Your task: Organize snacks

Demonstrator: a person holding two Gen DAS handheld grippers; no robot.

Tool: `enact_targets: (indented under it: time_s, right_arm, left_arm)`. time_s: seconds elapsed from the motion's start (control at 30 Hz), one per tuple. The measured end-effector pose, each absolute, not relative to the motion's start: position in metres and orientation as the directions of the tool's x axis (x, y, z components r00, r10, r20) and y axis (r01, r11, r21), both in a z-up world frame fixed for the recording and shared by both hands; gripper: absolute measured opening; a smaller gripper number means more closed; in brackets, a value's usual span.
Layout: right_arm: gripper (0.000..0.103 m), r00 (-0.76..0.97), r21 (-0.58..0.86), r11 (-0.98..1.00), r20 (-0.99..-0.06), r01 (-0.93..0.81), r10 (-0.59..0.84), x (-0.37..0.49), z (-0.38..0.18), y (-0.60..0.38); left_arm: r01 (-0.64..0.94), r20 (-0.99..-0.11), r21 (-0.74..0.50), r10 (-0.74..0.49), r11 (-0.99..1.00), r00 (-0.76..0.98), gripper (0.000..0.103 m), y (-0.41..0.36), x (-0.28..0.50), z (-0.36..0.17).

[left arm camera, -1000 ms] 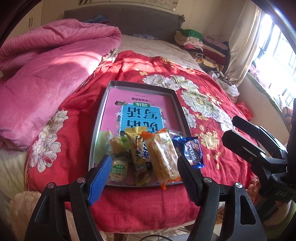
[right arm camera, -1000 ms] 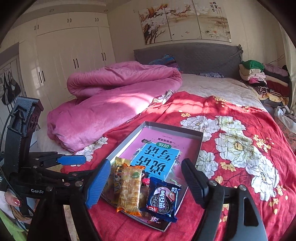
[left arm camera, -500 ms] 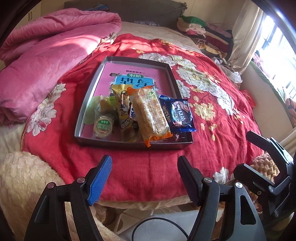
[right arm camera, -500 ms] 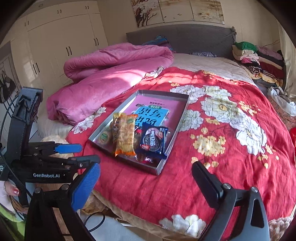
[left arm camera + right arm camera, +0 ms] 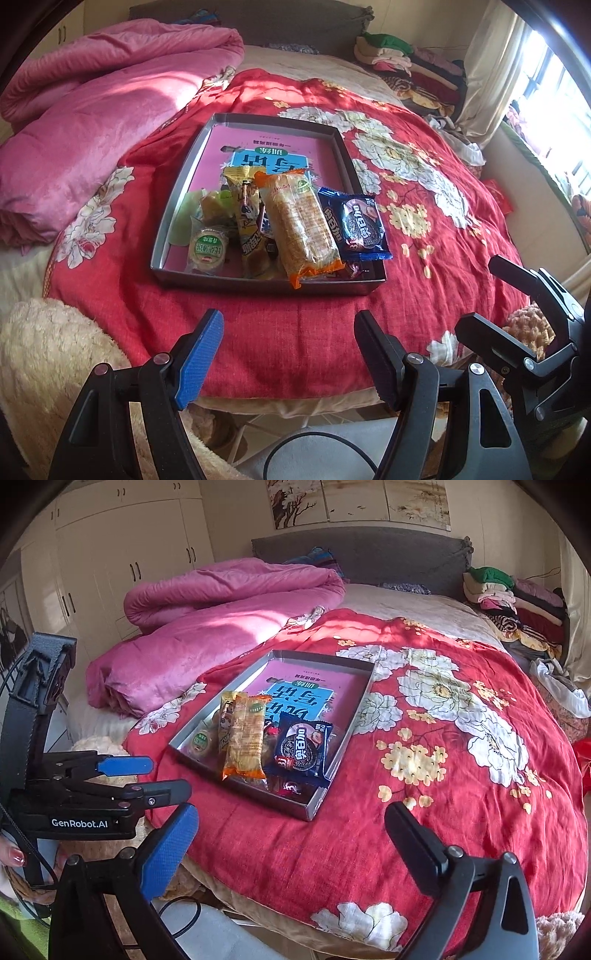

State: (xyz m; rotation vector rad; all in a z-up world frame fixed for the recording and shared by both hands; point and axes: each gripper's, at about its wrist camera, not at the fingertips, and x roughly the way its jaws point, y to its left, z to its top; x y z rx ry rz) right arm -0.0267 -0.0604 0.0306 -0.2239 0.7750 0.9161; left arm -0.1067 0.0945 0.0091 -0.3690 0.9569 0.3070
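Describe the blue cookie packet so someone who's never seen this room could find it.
On the red floral bedspread sits a shallow metal tray. At its near right corner lies the blue cookie packet, the only dark blue wrapper, picturing a round black sandwich cookie, beside the long orange cracker pack.

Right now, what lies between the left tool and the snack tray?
Only bare red floral bedspread lies between the open left tool and the tray; the left wrist view shows this.
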Motion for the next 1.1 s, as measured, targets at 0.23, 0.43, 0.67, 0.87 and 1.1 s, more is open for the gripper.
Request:
enact_targets:
  time_s: [0.23,0.43,0.67,0.87,1.1]
  right_arm:
    - [0.102,0.382,0.138,0.622,-0.681,-0.771,0.625,-0.026,0.032,-0.062]
    - [0.102,0.381,0.137,0.623,-0.684,-0.770,0.622,-0.026,0.031,-0.061]
    - [0.102,0.382,0.136,0.625,-0.687,-0.768,0.618,-0.026,0.030,-0.061]
    - [0.102,0.383,0.136,0.629,-0.690,-0.766,0.614,-0.025,0.029,-0.061]
    - [0.102,0.382,0.136,0.631,-0.692,-0.764,0.613,-0.024,0.029,-0.062]
  left_arm:
    - [-0.408,-0.828,-0.167,0.097,0.897,0.552,0.075,0.094,-0.107,0.010]
    - [-0.412,-0.824,-0.160,0.108,0.897,0.556,0.075,0.095,-0.108,0.012]
    - [-0.411,-0.822,-0.153,0.115,0.899,0.558,0.075,0.095,-0.108,0.013]
    - [-0.409,-0.817,-0.153,0.118,0.900,0.565,0.075,0.096,-0.109,0.016]
    - [-0.409,-0.796,-0.163,0.125,0.898,0.592,0.075,0.097,-0.111,0.022]
